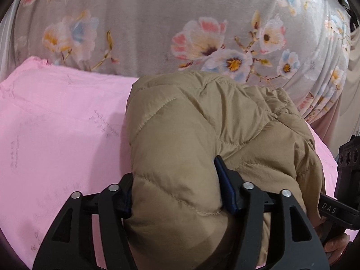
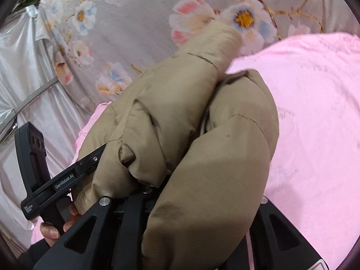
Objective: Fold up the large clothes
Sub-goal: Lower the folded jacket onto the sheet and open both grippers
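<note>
A tan quilted puffer jacket (image 1: 202, 121) lies bundled on a pink sheet (image 1: 56, 123). My left gripper (image 1: 175, 191) straddles a thick roll of it, and both blue pads (image 1: 226, 186) press into the padding. In the right wrist view the jacket (image 2: 202, 135) is heaped over my right gripper (image 2: 155, 186) and hides its fingertips. The fabric draws into a tight gather between the jaws. A ribbed cuff (image 2: 222, 38) sticks out at the far end. Each view shows the other gripper and the hand holding it at the jacket's side: the right one (image 1: 337, 209), the left one (image 2: 65, 180).
A grey blanket with pink, white and blue flowers (image 1: 146, 22) covers the bed beyond the pink sheet (image 2: 315, 112). Silvery white cloth (image 2: 29, 78) hangs at the bed's left side in the right wrist view. Beige cloth (image 1: 353, 72) is at the right edge of the left wrist view.
</note>
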Motion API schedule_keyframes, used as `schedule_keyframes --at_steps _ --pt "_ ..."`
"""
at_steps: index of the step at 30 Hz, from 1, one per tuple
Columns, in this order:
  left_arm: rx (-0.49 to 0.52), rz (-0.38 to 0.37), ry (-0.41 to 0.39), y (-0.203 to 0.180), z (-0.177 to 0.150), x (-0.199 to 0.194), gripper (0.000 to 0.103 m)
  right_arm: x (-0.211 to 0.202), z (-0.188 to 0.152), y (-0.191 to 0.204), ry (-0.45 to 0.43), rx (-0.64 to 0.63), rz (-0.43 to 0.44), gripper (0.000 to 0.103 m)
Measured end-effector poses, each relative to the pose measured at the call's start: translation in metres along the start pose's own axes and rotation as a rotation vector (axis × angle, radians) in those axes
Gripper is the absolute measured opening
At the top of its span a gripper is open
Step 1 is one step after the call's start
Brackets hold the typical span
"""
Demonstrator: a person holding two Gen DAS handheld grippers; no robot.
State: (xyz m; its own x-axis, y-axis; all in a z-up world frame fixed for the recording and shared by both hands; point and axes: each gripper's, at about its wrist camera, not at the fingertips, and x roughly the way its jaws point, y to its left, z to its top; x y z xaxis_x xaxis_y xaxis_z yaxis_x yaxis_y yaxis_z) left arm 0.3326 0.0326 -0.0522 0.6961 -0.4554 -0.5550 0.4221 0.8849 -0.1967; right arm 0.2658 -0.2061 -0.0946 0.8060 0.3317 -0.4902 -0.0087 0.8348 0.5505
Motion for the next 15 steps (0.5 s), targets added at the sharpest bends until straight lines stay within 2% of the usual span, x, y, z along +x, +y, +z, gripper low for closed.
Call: schedule_keyframes --at_steps 3,6,8,10,12,13,14,15 --pt "-0.04 -0.007 0.039 0.01 -0.003 -0.001 0.073 -0.006 -0.002 -0.01 0.063 0.049 -0.012 0.035" --pt "-0.026 0.035 0.055 0.01 -0.003 -0.017 0.078 -0.027 -0.009 -0.013 0.091 0.052 -0.035 0.04" --pt "-0.019 0.103 0.061 0.011 -0.002 -0.03 0.09 -0.053 -0.016 -0.017 0.08 0.052 -0.093 0.053" --pt "-0.02 0.169 0.066 0.011 -0.003 -0.048 0.09 -0.08 -0.022 -0.019 0.059 0.064 -0.131 0.056" --pt "-0.027 0.247 0.069 0.008 -0.002 -0.067 0.091 -0.112 -0.026 -0.011 -0.009 0.038 -0.162 0.053" --pt "-0.033 0.288 0.07 0.006 -0.001 -0.074 0.091 -0.129 -0.028 0.003 -0.069 -0.012 -0.179 0.048" --pt "-0.038 0.318 0.062 0.001 0.0 -0.082 0.091 -0.137 -0.028 0.016 -0.099 -0.067 -0.186 0.035" --pt "-0.047 0.355 0.049 -0.005 0.001 -0.091 0.091 -0.142 -0.028 0.032 -0.115 -0.129 -0.205 0.026"
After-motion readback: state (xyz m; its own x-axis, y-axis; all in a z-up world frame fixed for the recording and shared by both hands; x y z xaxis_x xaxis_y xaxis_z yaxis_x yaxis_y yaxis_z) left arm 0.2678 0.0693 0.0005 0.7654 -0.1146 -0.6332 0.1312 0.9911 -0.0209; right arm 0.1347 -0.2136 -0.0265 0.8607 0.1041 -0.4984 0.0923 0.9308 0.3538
